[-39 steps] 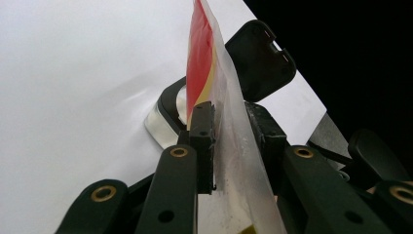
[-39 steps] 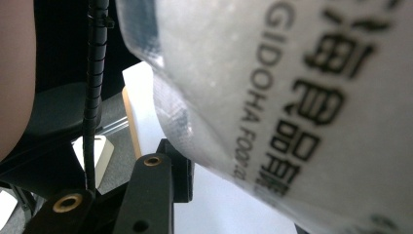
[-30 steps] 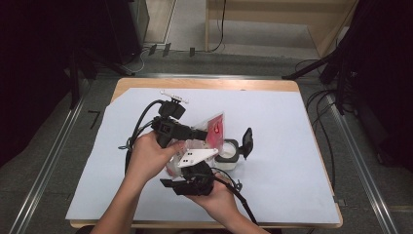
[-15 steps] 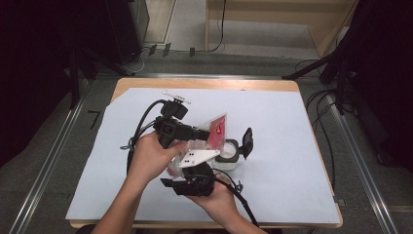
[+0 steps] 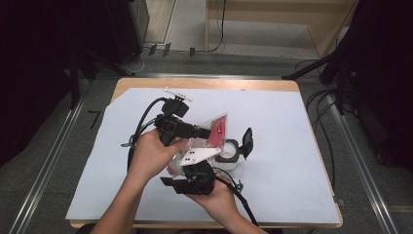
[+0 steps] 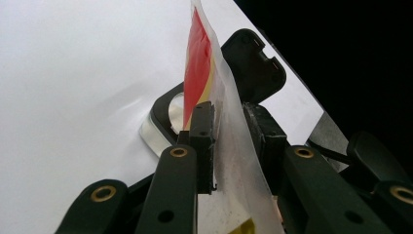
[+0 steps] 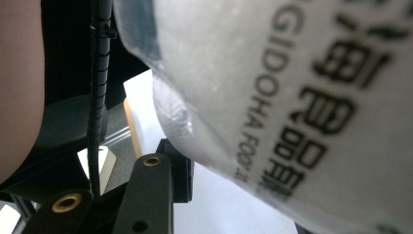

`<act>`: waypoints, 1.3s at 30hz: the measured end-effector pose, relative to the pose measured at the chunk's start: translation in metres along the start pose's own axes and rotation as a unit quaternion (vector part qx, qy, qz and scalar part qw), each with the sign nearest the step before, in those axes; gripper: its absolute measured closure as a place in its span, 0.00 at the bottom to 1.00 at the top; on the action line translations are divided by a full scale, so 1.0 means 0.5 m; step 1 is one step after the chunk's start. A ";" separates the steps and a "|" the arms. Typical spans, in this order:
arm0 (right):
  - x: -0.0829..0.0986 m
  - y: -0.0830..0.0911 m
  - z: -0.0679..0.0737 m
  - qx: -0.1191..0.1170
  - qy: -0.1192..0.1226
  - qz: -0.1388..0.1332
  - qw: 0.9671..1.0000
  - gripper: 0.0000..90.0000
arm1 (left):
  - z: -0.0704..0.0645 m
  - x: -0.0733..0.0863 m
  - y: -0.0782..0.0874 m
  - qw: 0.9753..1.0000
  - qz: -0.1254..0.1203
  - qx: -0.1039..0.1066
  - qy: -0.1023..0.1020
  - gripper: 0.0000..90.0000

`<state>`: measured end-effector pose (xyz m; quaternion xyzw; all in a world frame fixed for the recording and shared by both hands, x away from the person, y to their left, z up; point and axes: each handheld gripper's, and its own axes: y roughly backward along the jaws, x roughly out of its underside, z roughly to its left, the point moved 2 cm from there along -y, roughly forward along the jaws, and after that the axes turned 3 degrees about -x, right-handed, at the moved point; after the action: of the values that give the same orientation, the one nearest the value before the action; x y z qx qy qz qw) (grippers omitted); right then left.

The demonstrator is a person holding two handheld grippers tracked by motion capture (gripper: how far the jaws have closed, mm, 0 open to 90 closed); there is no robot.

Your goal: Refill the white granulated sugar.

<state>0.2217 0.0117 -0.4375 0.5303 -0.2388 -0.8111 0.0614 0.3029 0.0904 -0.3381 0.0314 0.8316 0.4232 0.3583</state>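
A clear plastic bag (image 5: 217,129) with a red label hangs tilted over a small round container (image 5: 228,152) whose black lid (image 5: 247,141) is flipped open to the right. My left gripper (image 5: 204,132) comes in from the left and is shut on the bag (image 6: 234,146), its pads (image 6: 203,131) pressing on both sides below the red label. The container's rim (image 6: 160,114) and the lid (image 6: 253,63) lie beyond it. My right gripper (image 5: 193,168) sits below and is shut on the bag's lower end (image 7: 292,97). One of its fingers (image 7: 168,170) touches the bag and the other is hidden.
A white sheet (image 5: 292,146) covers the wooden table (image 5: 204,84). Black cables (image 5: 141,126) trail from the left gripper across the sheet's left part. Metal rails and more cables run along the floor on both sides.
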 end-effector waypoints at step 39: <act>0.000 0.003 -0.003 0.009 0.009 -0.001 1.000 0.70 | 0.001 -0.006 -0.004 1.000 0.002 0.004 -0.001 0.84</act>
<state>0.2228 0.0100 -0.4375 0.5386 -0.2450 -0.8041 0.0575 0.3058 0.0884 -0.3383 0.0354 0.8330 0.4205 0.3579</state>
